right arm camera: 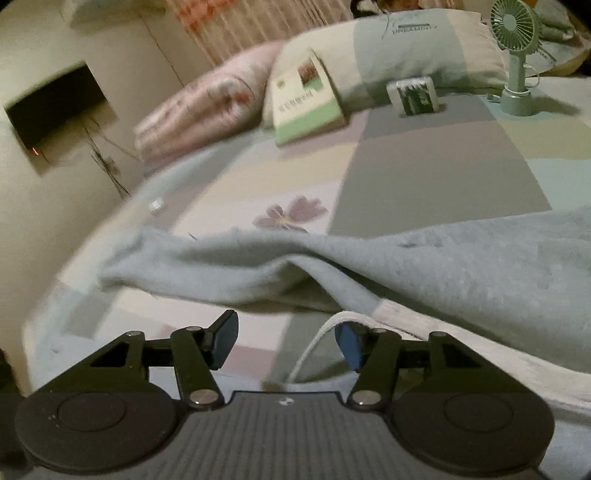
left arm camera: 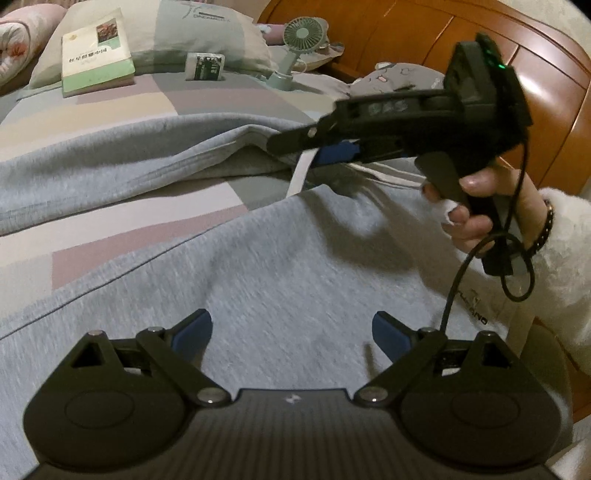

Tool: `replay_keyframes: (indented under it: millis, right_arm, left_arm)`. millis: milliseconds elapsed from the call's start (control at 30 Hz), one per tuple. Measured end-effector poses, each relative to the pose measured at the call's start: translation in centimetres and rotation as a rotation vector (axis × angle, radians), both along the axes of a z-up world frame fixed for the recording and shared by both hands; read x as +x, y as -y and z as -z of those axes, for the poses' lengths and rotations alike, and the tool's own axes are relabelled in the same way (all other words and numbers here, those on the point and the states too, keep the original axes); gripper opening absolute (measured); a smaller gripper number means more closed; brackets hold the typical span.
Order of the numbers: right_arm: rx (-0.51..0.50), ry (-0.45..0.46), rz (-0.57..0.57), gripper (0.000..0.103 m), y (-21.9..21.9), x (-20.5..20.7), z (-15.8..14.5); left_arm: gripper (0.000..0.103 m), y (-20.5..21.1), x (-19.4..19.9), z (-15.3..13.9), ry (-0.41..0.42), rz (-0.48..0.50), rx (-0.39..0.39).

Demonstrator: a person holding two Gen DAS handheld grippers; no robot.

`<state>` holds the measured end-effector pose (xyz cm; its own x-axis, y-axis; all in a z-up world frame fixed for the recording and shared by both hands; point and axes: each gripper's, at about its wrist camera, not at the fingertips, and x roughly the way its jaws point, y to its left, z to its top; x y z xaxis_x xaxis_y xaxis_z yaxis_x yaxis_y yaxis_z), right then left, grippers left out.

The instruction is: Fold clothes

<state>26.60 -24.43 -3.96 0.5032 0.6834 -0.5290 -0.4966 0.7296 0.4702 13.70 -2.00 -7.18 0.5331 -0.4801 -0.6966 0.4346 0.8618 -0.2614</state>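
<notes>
A: Nearest, the left gripper (left arm camera: 291,334) hangs over the grey hoodie (left arm camera: 258,288), its blue pads wide apart with nothing between them.

B: And the right gripper (right arm camera: 286,341)?

A: Its jaws stand apart too. A white drawstring (right arm camera: 314,343) runs up between the pads, close by the right one, but nothing is pinched. In the left view a hand (left arm camera: 476,210) in a fluffy white sleeve holds it above the garment.

B: Where does the hoodie lie?

A: Spread across the patchwork bed (right arm camera: 424,177), one sleeve (right arm camera: 192,262) stretched out toward the edge.

B: Further back?

A: A book (left arm camera: 96,55) leans on a pillow (left arm camera: 207,40), a small packet (left arm camera: 204,66) beside it, then a green fan (left arm camera: 295,48), and the wooden headboard (left arm camera: 424,33) behind.
</notes>
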Motion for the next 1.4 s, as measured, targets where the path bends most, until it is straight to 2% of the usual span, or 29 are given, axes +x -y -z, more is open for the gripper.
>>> replay_keyframes:
  millis: [167, 233, 367, 533, 667, 733, 833, 967, 1067, 1167, 1233, 1267, 1333, 1400]
  right_arm:
    - [0.103, 0.104, -0.083, 0.064, 1.1, -3.1, -3.1]
    - [0.142, 0.133, -0.111, 0.068, 1.8, -4.8, -4.4]
    - [0.189, 0.133, -0.147, 0.073, 3.1, -7.4, -6.2]
    - [0.112, 0.025, -0.153, 0.08, 4.5, -10.3, -5.4]
    - [-0.053, -0.132, -0.08, 0.08, 5.3, -12.1, -2.3]
    - [-0.148, -0.179, -0.036, 0.08, 5.8, -13.0, -1.1]
    - [-0.23, -0.173, 0.019, 0.08, 6.6, -13.8, -1.2]
    - [-0.26, -0.09, 0.06, 0.079, 6.6, -12.7, -3.7]
    - [-0.322, 0.001, 0.055, 0.071, 5.0, -10.5, -5.2]
    - [-0.39, 0.072, 0.003, 0.058, 2.4, -6.9, -5.4]
    - [-0.426, 0.075, -0.029, 0.044, 0.4, -3.9, -4.7]
    - [-0.444, 0.072, -0.047, 0.042, -0.6, -2.5, -4.2]
    - [-0.472, 0.065, -0.084, 0.028, -2.0, -1.2, -3.2]
    - [-0.5, 0.058, -0.121, 0.025, -3.2, -0.2, -2.3]
  left_arm:
    - [0.093, 0.1, -0.2, 0.1, 0.009, -0.002, 0.01]
    - [0.094, 0.2, -0.2, 0.1, 0.01, -0.006, 0.018]
    - [0.094, 0.4, -0.5, -0.2, 0.004, -0.013, 0.038]
    - [0.094, -0.2, -1.1, -0.6, -0.013, -0.029, 0.043]
    - [0.094, -0.7, -1.3, -1.1, -0.009, -0.041, 0.055]
    - [0.094, -0.9, -1.3, -1.5, 0.006, -0.045, 0.071]
    - [0.094, -1.1, -0.9, -2.0, 0.03, -0.061, 0.101]
    - [0.094, -1.5, 0.2, -2.4, 0.052, -0.114, 0.152]
    - [0.094, -1.9, 1.2, -2.6, 0.072, -0.136, 0.158]
    - [0.094, -2.3, 2.1, -2.5, 0.082, -0.164, 0.17]
    - [0.094, -2.4, 2.3, -2.2, 0.08, -0.175, 0.175]
    - [0.094, -2.5, 2.3, -2.0, 0.08, -0.176, 0.173]
    - [0.094, -2.7, 2.3, -1.8, 0.083, -0.178, 0.166]
    - [0.094, -2.8, 2.2, -1.8, 0.091, -0.176, 0.159]
